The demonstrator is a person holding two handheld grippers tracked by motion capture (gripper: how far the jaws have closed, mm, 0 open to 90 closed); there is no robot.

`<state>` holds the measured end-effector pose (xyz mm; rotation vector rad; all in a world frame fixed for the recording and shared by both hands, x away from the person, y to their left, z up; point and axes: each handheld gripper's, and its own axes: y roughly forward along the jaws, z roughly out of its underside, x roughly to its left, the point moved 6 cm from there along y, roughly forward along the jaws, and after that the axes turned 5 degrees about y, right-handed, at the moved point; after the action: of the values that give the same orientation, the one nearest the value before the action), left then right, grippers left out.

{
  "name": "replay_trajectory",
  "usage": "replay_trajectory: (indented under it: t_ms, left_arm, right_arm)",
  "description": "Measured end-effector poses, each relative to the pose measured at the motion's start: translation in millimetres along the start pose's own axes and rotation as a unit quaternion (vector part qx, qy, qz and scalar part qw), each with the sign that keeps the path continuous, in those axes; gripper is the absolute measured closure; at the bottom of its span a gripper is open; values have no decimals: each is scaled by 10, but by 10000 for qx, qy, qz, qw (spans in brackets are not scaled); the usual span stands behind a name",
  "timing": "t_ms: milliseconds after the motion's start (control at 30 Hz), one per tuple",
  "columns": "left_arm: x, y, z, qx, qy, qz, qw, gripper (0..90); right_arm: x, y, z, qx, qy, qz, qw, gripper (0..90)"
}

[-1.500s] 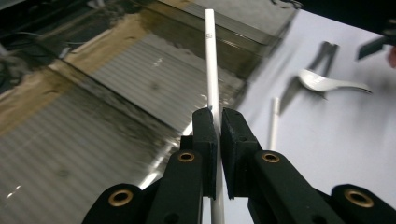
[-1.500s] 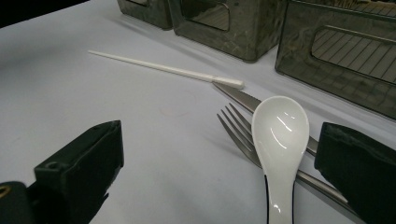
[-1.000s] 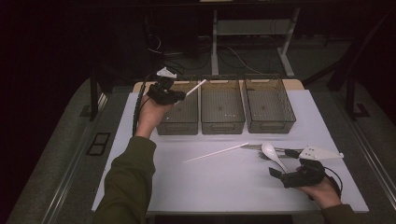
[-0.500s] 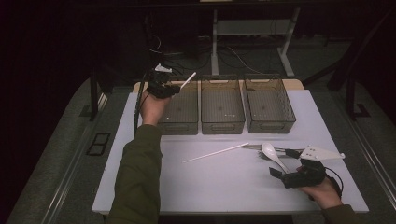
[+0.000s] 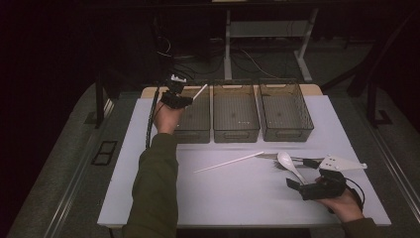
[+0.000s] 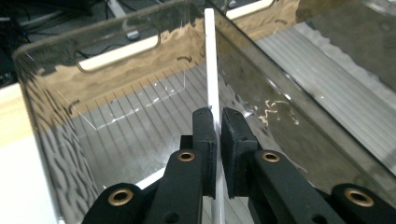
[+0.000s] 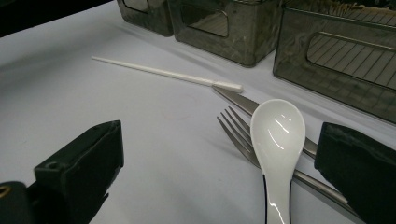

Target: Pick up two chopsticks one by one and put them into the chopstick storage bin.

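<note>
My left gripper (image 5: pixel 184 99) is shut on a white chopstick (image 6: pixel 211 79) and holds it over the leftmost of three clear bins (image 5: pixel 192 121). The stick's free end (image 5: pixel 199 91) points up and to the right above that bin. A second white chopstick (image 5: pixel 229 162) lies flat on the white mat, also seen from the right gripper (image 7: pixel 168 73). My right gripper (image 5: pixel 298 184) rests open at the front right of the mat. Just ahead of its jaws lie a white spoon (image 7: pixel 277 135), a metal fork (image 7: pixel 240 133) and a knife (image 7: pixel 233 99).
The middle bin (image 5: pixel 236 114) and right bin (image 5: pixel 286 112) stand in a row behind the cutlery. The white mat (image 5: pixel 124 188) covers the table. Cables and desk legs lie on the dark floor beyond the far edge.
My left gripper has carried the chopstick further back and slightly left, over the far part of the leftmost bin. The right gripper has stayed put.
</note>
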<state>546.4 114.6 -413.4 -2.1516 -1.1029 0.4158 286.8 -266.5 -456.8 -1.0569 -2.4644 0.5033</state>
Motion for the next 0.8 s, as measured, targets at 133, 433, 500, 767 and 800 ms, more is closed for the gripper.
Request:
replay_trajectory:
  t_ms: [133, 433, 500, 767, 800]
  left_arm:
    - [-10, 85, 52, 281, 24, -108, 9995, 840]
    - [-17, 157, 98, 547, 9, -47, 9985, 820]
    - [-17, 143, 84, 485, 21, -51, 9988, 776]
    - [-40, 56, 29, 306, 76, -54, 9995, 662]
    - [-44, 29, 17, 292, 106, -39, 9995, 641]
  right_arm:
    - [1, -13, -1, -12, 8, -9, 10000, 13]
    - [-2, -34, -10, -61, 10, -22, 10000, 13]
    - [-1, -34, -10, -62, 10, -22, 10000, 13]
    - [0, -34, -10, -62, 4, -16, 10000, 13]
    - [0, -33, -10, -62, 5, -14, 10000, 13]
